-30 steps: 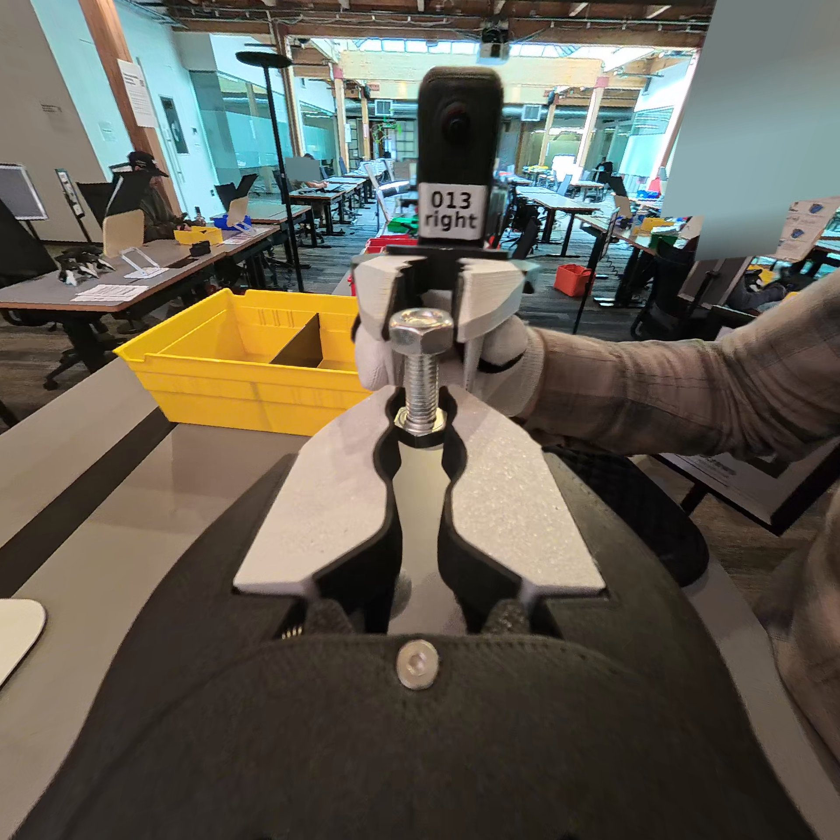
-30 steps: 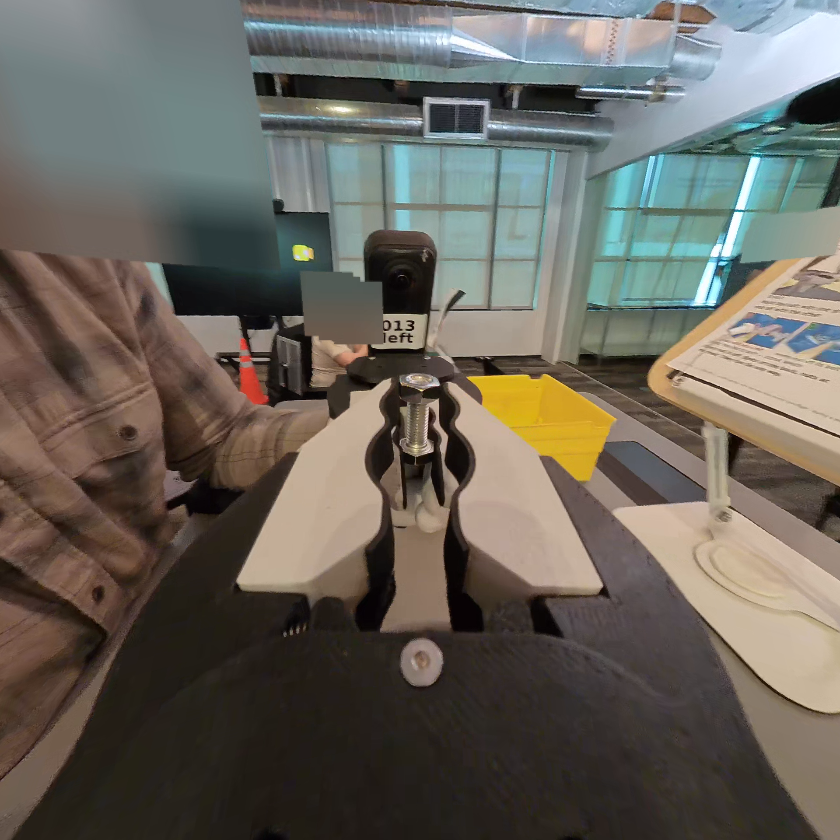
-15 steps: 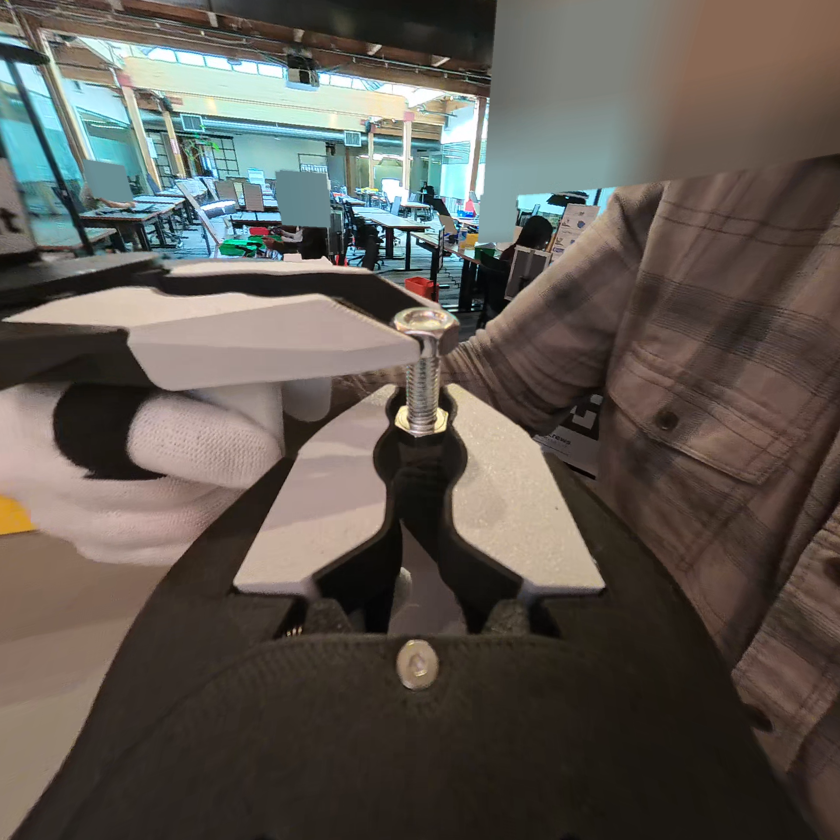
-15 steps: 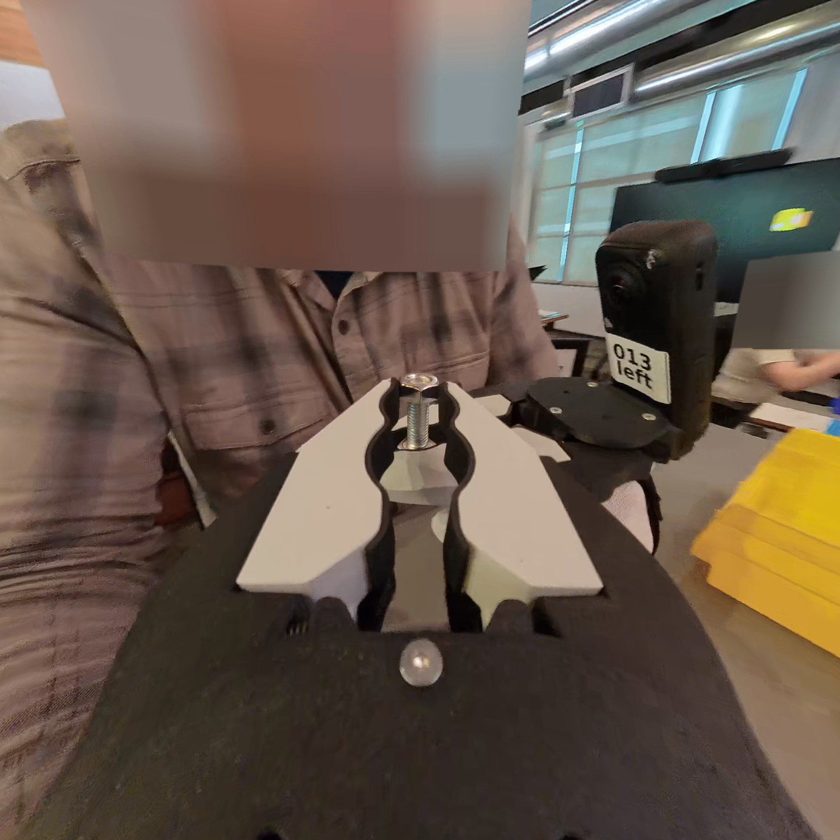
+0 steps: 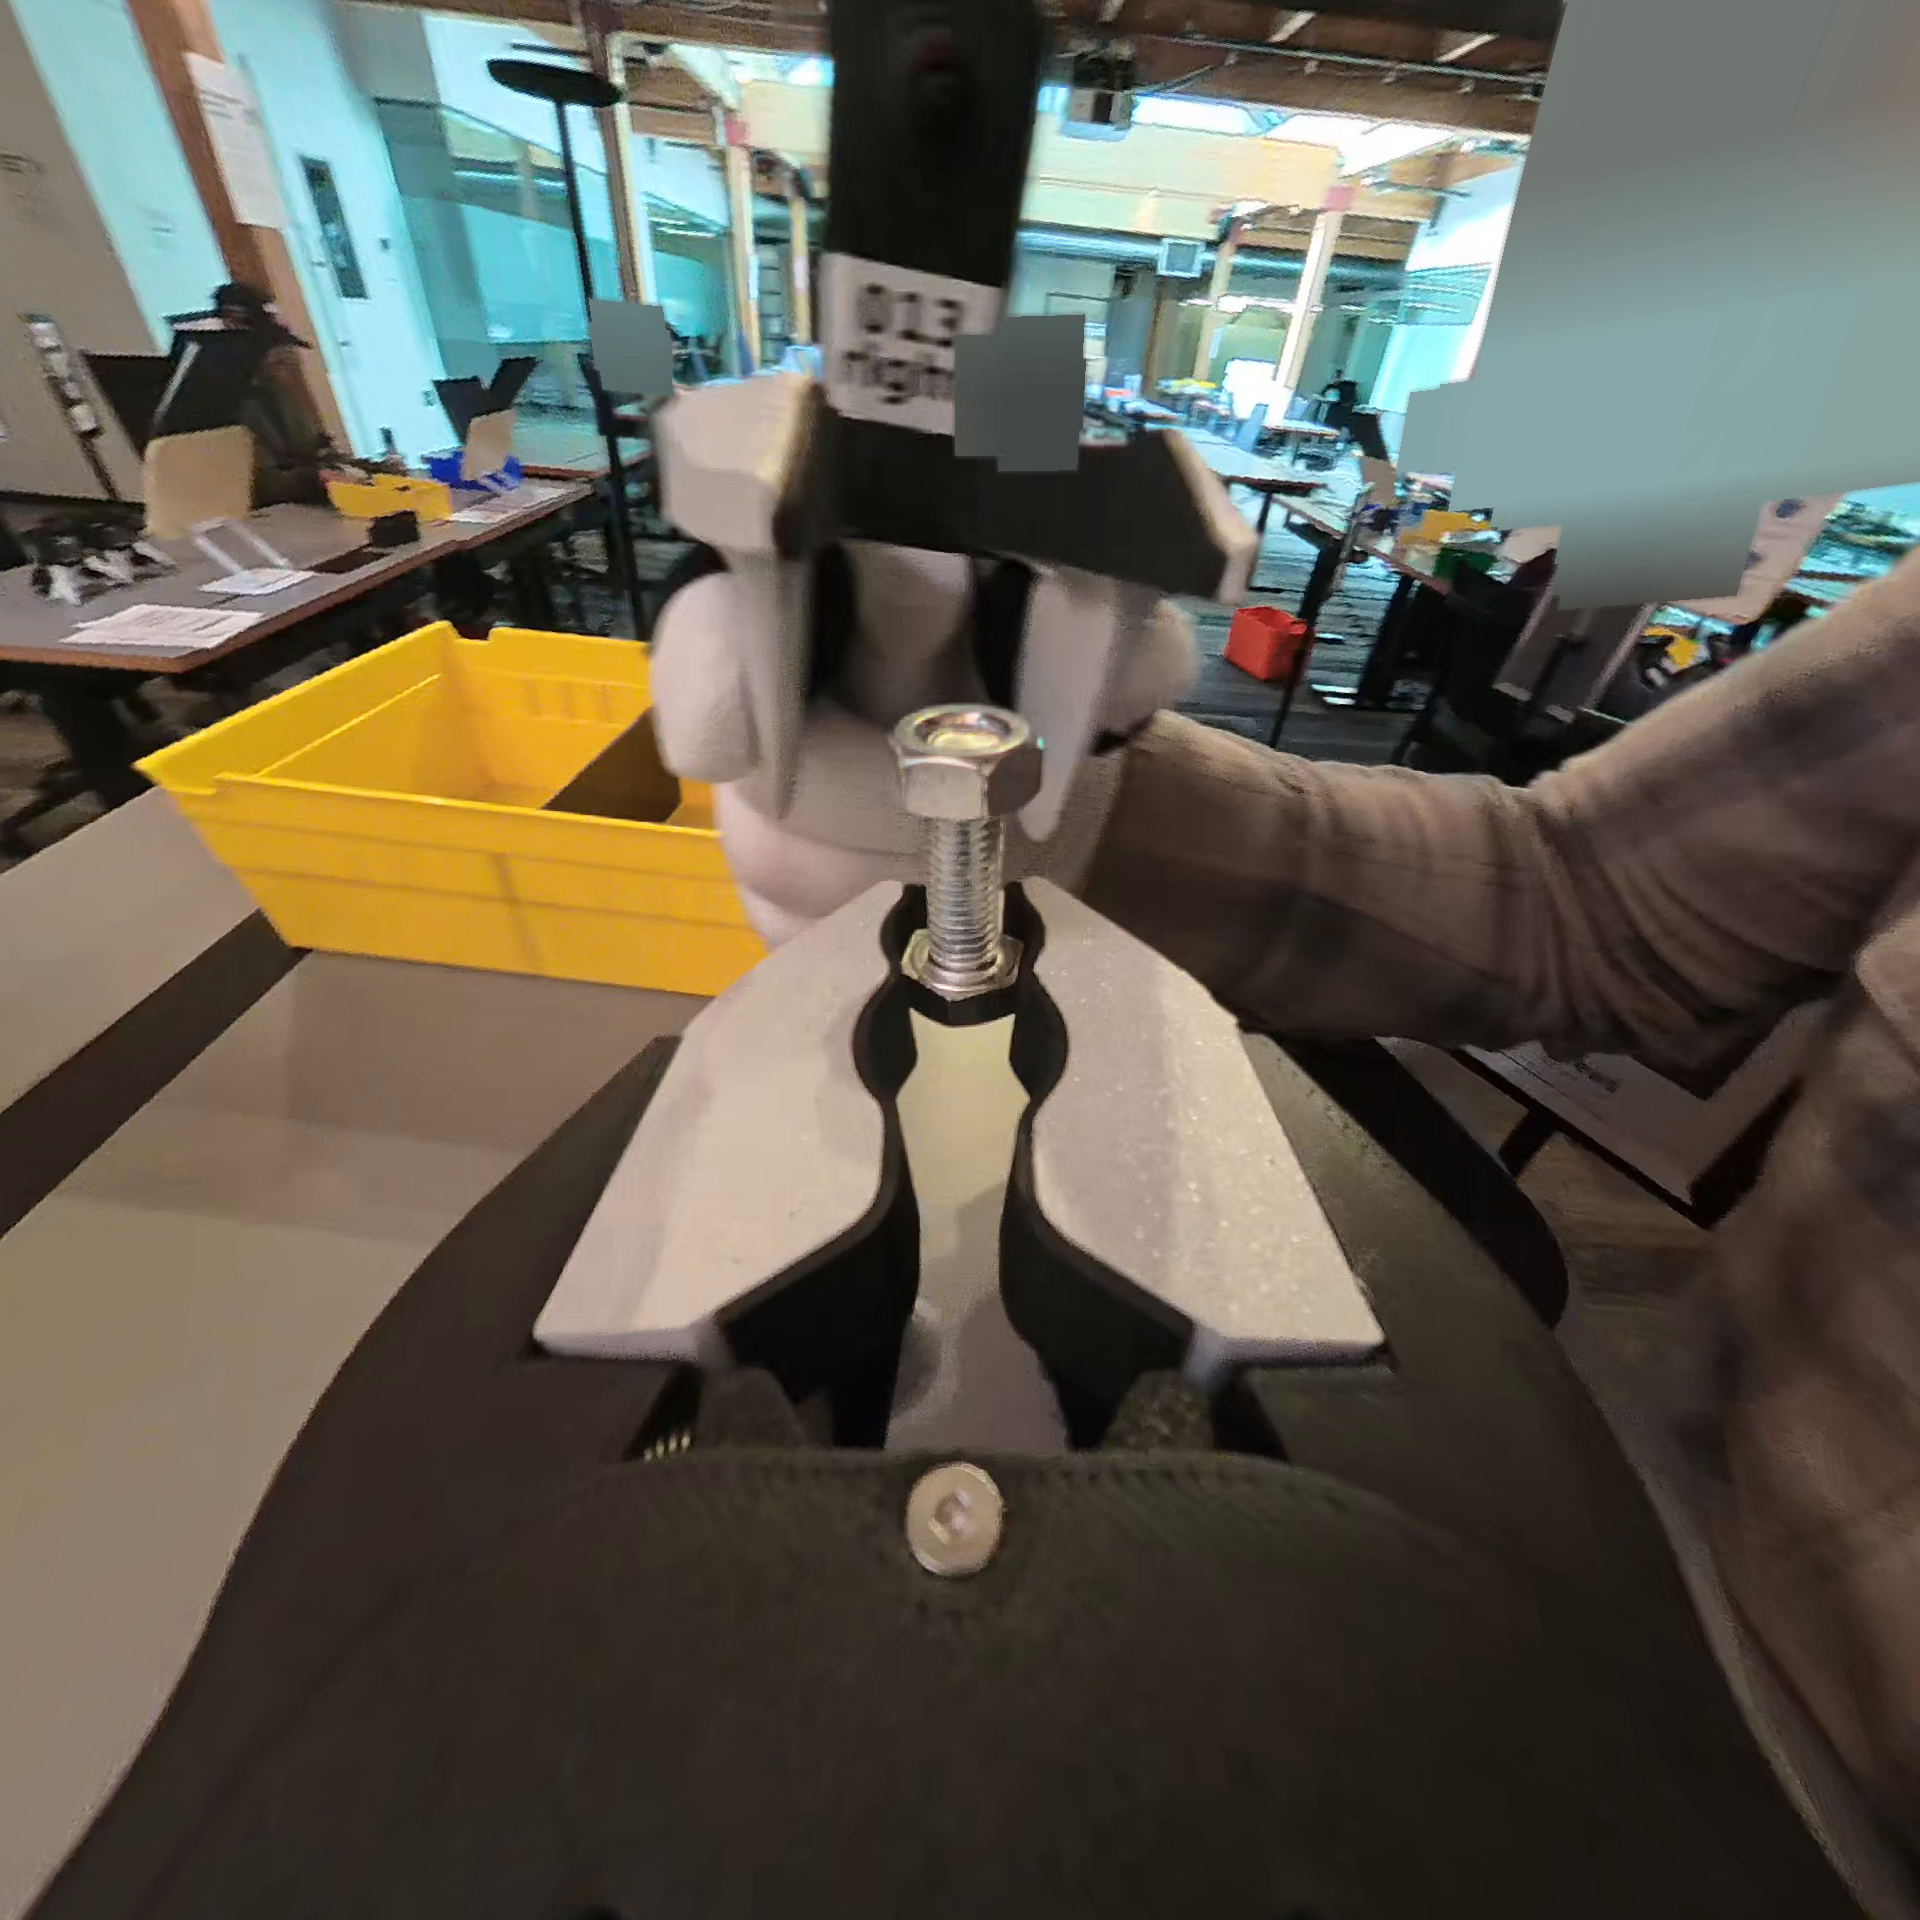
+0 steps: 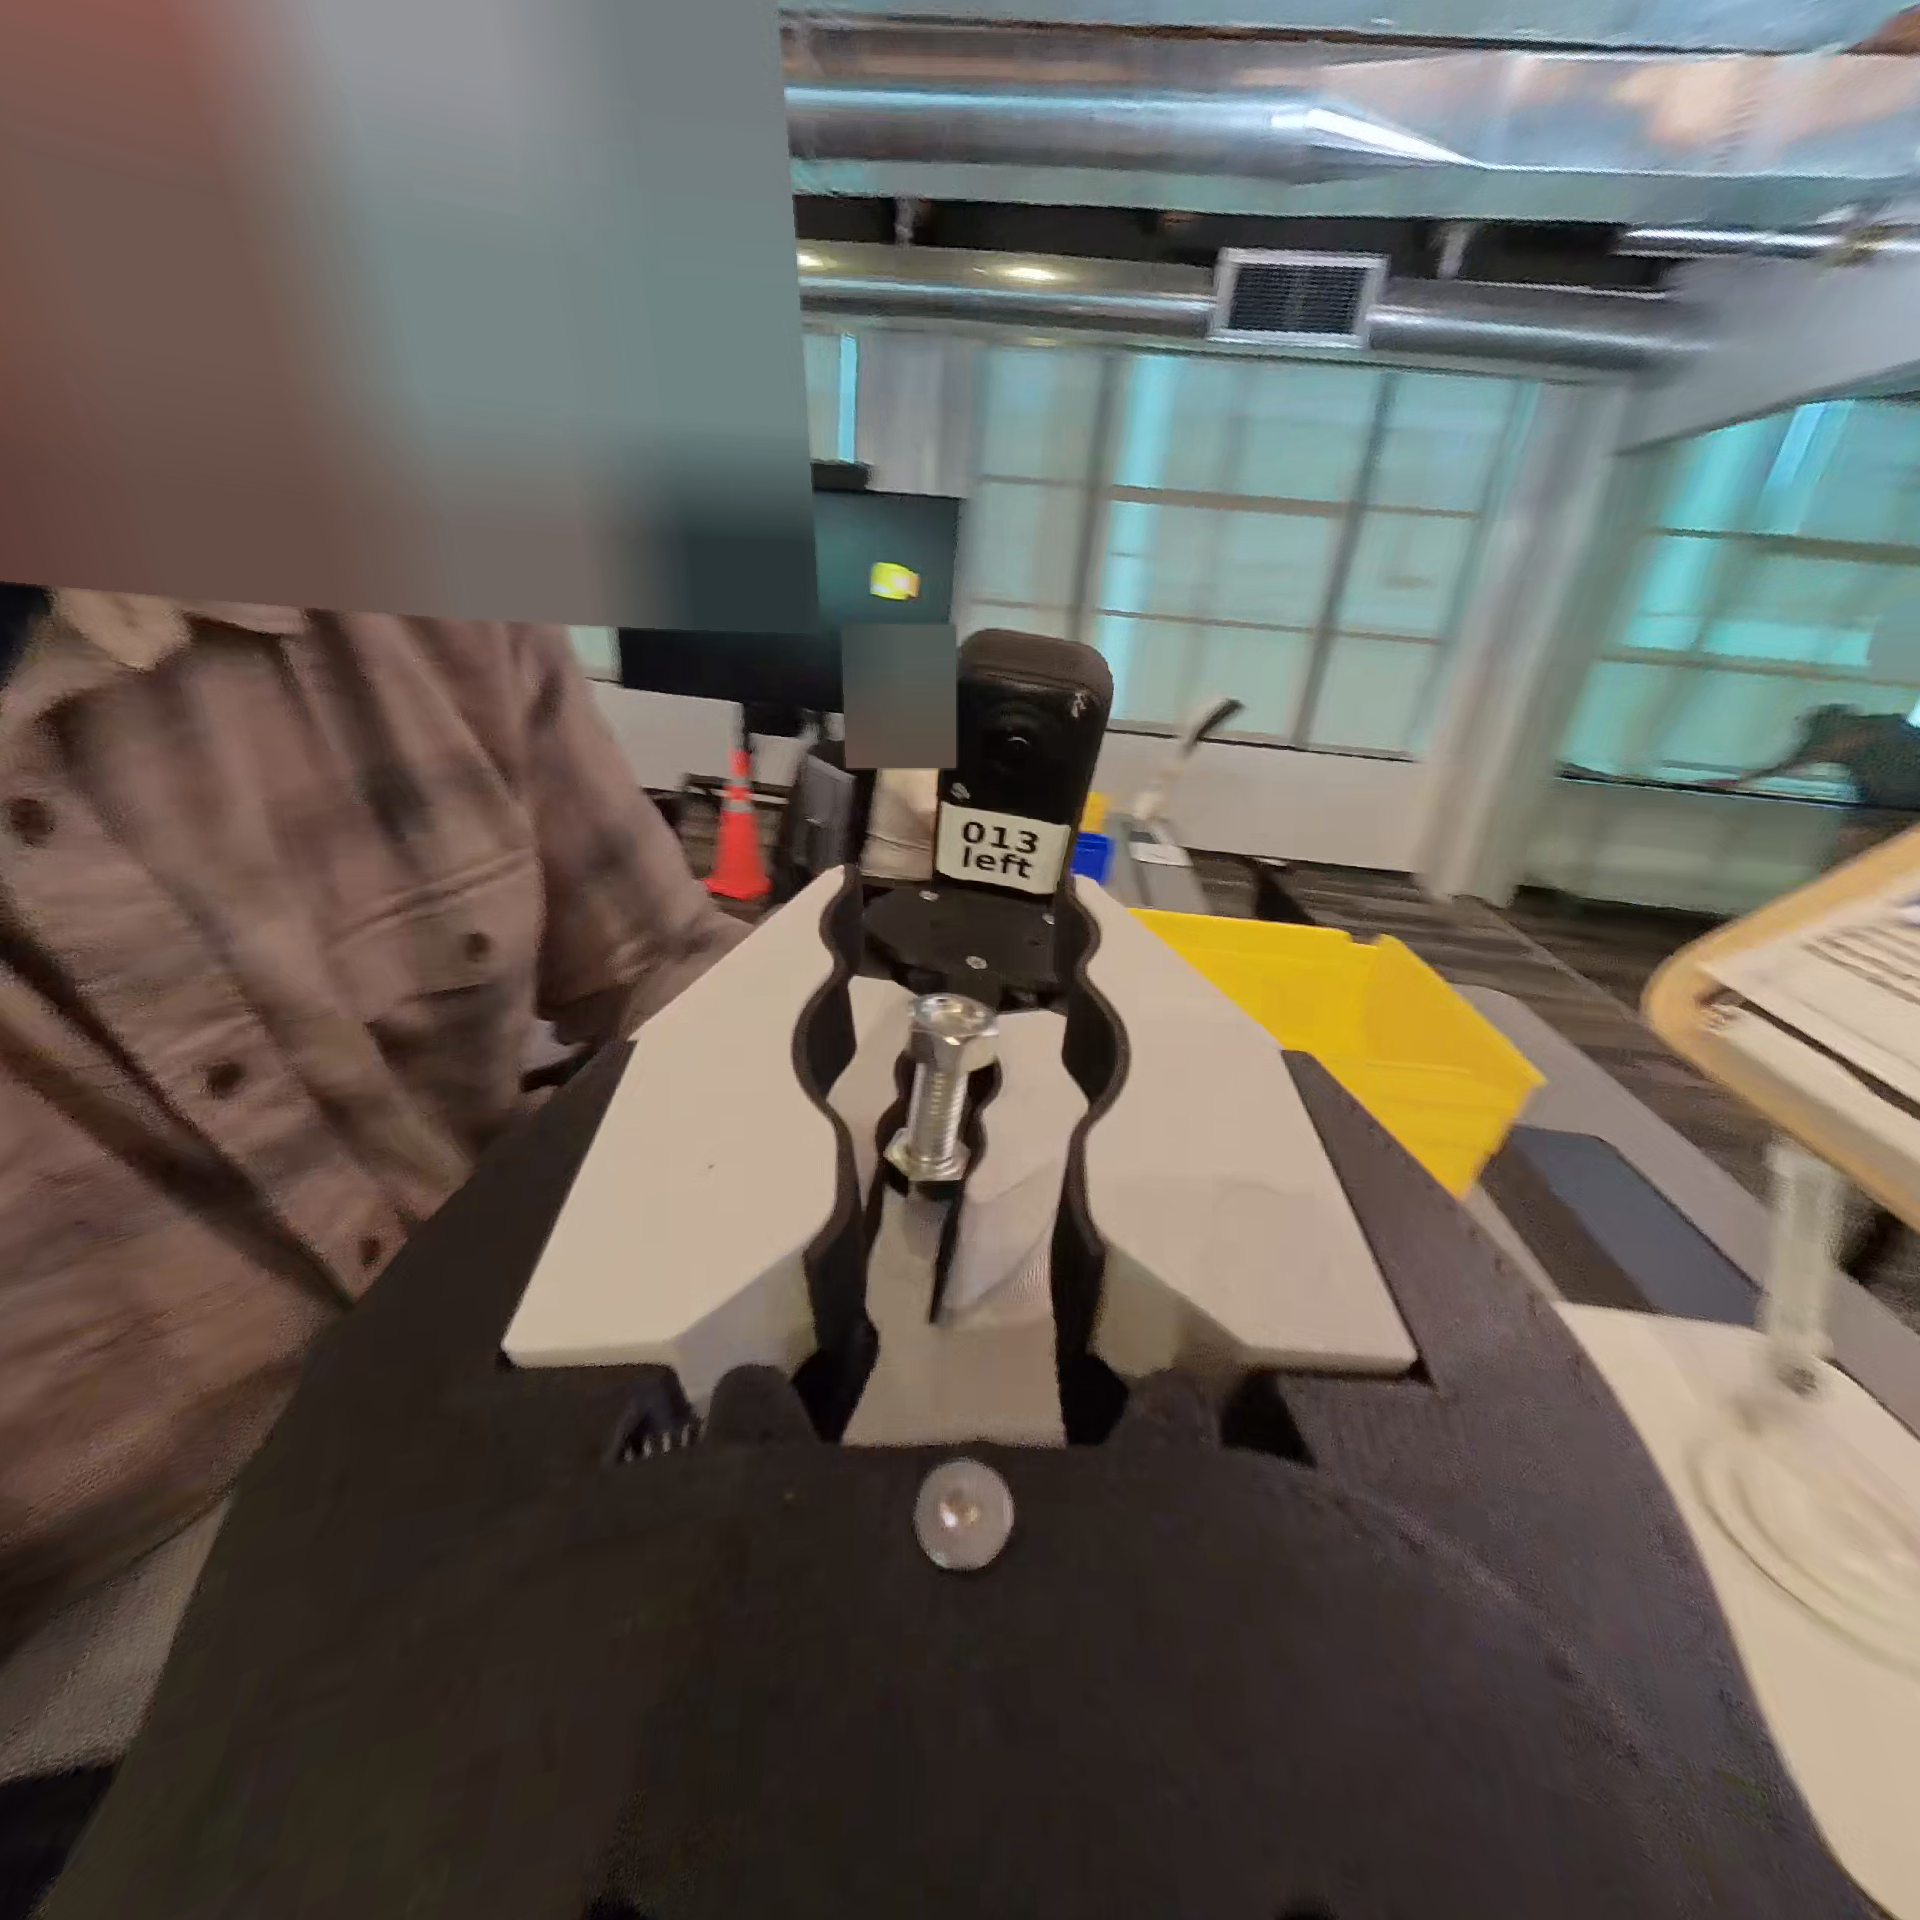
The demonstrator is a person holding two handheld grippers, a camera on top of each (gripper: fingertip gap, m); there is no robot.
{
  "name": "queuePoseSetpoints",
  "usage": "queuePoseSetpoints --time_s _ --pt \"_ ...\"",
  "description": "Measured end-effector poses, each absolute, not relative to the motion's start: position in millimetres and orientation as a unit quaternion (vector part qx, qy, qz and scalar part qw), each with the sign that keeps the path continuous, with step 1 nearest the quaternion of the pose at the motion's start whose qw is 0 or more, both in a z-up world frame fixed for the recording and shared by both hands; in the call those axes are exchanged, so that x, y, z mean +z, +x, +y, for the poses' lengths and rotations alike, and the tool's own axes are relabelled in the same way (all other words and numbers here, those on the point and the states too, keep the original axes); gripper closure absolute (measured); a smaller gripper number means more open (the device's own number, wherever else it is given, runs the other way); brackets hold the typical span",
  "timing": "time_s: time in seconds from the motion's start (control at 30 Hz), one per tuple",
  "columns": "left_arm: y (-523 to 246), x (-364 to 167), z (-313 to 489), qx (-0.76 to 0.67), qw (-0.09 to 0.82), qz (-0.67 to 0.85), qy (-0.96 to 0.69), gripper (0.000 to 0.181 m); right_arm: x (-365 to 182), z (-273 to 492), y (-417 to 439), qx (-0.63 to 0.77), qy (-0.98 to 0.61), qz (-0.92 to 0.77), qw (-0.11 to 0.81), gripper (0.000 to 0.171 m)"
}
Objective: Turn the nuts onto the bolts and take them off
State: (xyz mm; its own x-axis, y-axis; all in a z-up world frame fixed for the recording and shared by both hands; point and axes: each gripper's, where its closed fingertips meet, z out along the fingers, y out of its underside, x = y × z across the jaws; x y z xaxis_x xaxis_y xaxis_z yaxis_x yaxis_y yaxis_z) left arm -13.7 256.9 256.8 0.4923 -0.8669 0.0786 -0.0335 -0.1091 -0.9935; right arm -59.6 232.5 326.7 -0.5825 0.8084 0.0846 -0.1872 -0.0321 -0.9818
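Observation:
A silver bolt [image 5: 964, 883] stands upright with its hex head [image 5: 966, 774] on top and a nut [image 5: 961, 966] threaded low on its shaft. My left gripper [image 5: 961, 940] is shut on the nut and holds the bolt up above the table. My right gripper [image 6: 961, 914] faces it with its jaws wide open. The bolt [image 6: 940, 1091] stands between the right fingers [image 6: 707, 1122] without touching them. In the left wrist view the right gripper [image 5: 914, 727] is blurred behind the bolt head, held by a white-gloved hand [image 5: 904, 623].
A yellow bin [image 5: 447, 810] stands on the grey table [image 5: 312, 1143] behind the grippers and also shows in the right wrist view [image 6: 1382, 1029]. A document stand with a white base [image 6: 1766, 1455] is at the right. The person's plaid sleeve [image 5: 1455, 935] reaches in from the right.
The right gripper was shut on the bolt head and swung round with it. Its jaws have now opened and let go of the head. The left gripper keeps hold of the nut.

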Motion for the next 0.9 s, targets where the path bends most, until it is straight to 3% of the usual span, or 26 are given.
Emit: queuePoseSetpoints --time_s 0.3,0.37,0.73,0.9 --pt "-26 250 274 -0.31 0.59 0.317 -0.675 0.167 294 256 -75 0.524 -0.442 -0.538 0.491 0.137" --pt "-25 250 274 -0.311 0.587 0.318 -0.676 0.167 293 256 -76 0.506 -0.448 -0.526 0.517 0.153" --pt "-24 250 272 -0.32 0.588 0.321 -0.67 0.167 293 255 -75 0.527 -0.454 -0.51 0.505 0.154" --pt "-18 255 264 -0.344 0.584 0.333 -0.655 0.167 298 244 -70 0.577 -0.403 -0.541 0.459 0.155"
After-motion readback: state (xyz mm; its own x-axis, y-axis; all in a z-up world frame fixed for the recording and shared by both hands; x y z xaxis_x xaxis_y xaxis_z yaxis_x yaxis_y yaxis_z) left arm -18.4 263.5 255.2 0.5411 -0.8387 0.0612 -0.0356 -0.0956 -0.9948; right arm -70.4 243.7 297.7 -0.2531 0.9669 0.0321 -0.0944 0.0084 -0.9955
